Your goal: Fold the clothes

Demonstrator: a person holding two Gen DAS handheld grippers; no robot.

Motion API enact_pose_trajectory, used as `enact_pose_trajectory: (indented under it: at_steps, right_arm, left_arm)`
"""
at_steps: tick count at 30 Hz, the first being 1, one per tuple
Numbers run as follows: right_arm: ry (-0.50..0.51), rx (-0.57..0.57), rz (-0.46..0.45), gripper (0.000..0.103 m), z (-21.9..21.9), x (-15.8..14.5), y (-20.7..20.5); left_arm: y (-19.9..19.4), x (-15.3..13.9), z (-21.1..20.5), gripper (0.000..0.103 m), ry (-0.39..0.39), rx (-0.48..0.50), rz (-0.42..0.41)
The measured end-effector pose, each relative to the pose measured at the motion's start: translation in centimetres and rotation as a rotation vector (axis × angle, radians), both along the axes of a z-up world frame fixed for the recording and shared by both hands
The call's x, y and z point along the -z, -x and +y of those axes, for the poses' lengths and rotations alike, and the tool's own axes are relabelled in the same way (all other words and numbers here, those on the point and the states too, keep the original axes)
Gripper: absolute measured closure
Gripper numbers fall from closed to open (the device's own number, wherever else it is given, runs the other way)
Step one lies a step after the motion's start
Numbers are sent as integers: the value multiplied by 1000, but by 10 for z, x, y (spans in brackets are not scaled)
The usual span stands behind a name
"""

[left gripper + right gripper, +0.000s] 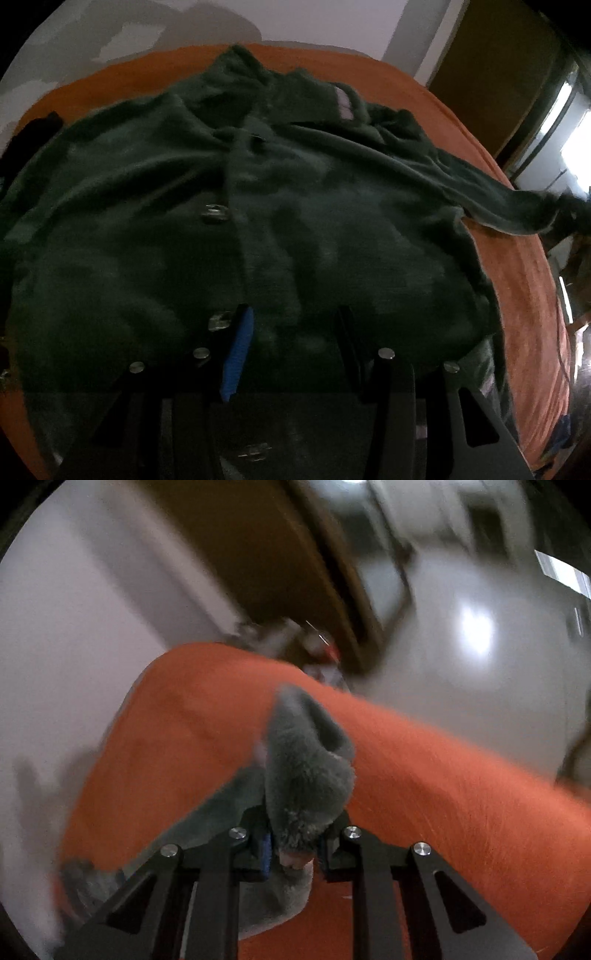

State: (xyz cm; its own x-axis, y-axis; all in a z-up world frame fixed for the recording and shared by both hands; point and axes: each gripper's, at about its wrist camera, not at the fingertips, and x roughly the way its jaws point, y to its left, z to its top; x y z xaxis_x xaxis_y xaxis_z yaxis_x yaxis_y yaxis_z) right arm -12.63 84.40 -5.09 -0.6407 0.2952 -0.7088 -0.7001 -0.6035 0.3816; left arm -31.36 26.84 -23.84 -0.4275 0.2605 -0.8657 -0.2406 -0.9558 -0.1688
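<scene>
Blurred right hand-held gripper [293,843] seemingly pinches the cardigan's cuff [306,775].

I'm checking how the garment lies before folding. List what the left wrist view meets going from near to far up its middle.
left gripper → lowest cardigan button → middle button → top button → collar with grey label → far edge of orange cover → white wall.

**No readable text**

Nothing legible shows in either view. The cardigan [258,206] carries a pale neck label [343,101], but it is too blurred to read. Its buttons [213,213] show no marking that can be made out.
</scene>
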Motion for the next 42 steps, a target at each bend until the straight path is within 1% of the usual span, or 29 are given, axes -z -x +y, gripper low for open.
enact_pose_trajectory:
  at_steps: [4, 6, 9, 11, 12, 14, 15, 16, 17, 18, 19, 21, 22, 23, 24, 25, 26, 28, 29, 31, 35, 38, 40, 42]
  right_arm:
    - [-256, -345, 65, 86, -106, -70, 50]
    - [-371, -518, 99, 86, -161, -103, 74]
    - [-427, -792, 181, 86, -273, -127, 99]
    - [-461, -955, 214, 86, -342, -130, 108]
    - [-475, -1039, 229, 86, -377, -130, 111]
    - [-484, -1216, 251, 86, -452, -120, 111]
    - [-482, -1306, 255, 86, -492, -111, 111]
    - [-459, -1390, 238, 86, -532, -95, 110]
    - [-421, -1460, 214, 86, -561, -80, 110]
    - [-386, -1522, 182, 81, -587, -65, 110]
    - [-365, -1563, 129, 73, -603, -50, 110]
    - [-325, -1631, 21, 66, -633, -19, 110]
    - [-311, -1623, -21, 61, -635, -7, 110]
    - [-283, -1608, -28, 57, -630, -2, 111]
    - [-249, -1588, -32, 47, -621, 3, 111]
    - [-202, -1557, -32, 41, -604, 7, 108]
    - [-165, -1528, -34, 39, -590, 9, 106]
    - [-119, -1482, -39, 38, -562, 9, 97]
    - [-111, -1448, -32, 38, -546, 7, 93]
    - [-130, -1352, -24, 38, -507, 8, 87]
    - [-142, -1126, -97, 38, -426, 29, 88]
    - [-187, -987, -158, 38, -378, 51, 85]
    - [-203, -932, -195, 38, -355, 64, 79]
    - [-215, -903, -223, 38, -340, 75, 74]
  left_arm:
    - [3, -8, -34, 52, -8, -52, 19]
    - [7, -12, -53, 52, 18, -89, 34]
    - [10, -21, -85, 52, 24, -161, 52]
    - [7, -26, -105, 52, 36, -215, 69]
    - [4, -29, -115, 52, 48, -245, 81]
    - [-2, -33, -134, 52, 71, -305, 106]
    - [-5, -35, -144, 52, 83, -335, 118]
    - [-8, -37, -154, 52, 95, -365, 130]
    - [-11, -40, -164, 52, 107, -395, 142]
    - [-14, -42, -174, 52, 118, -425, 154]
    - [-17, -44, -184, 52, 129, -456, 164]
    - [-25, -43, -209, 52, 140, -532, 158]
    - [-29, -42, -218, 52, 132, -549, 146]
    - [-32, -42, -227, 52, 125, -564, 135]
    - [-34, -40, -231, 52, 125, -564, 123]
    - [-36, -38, -233, 52, 127, -561, 112]
    - [-36, -34, -233, 52, 123, -552, 99]
    - [-35, -29, -229, 52, 96, -530, 78]
    - [-35, -27, -227, 52, 82, -519, 67]
    - [-33, -24, -220, 52, 52, -493, 49]
    - [-21, -26, -194, 51, 15, -421, 50]
    - [-10, -27, -173, 49, 9, -363, 55]
    - [-4, -27, -161, 45, 12, -329, 57]
    - [2, -24, -150, 43, 21, -297, 51]
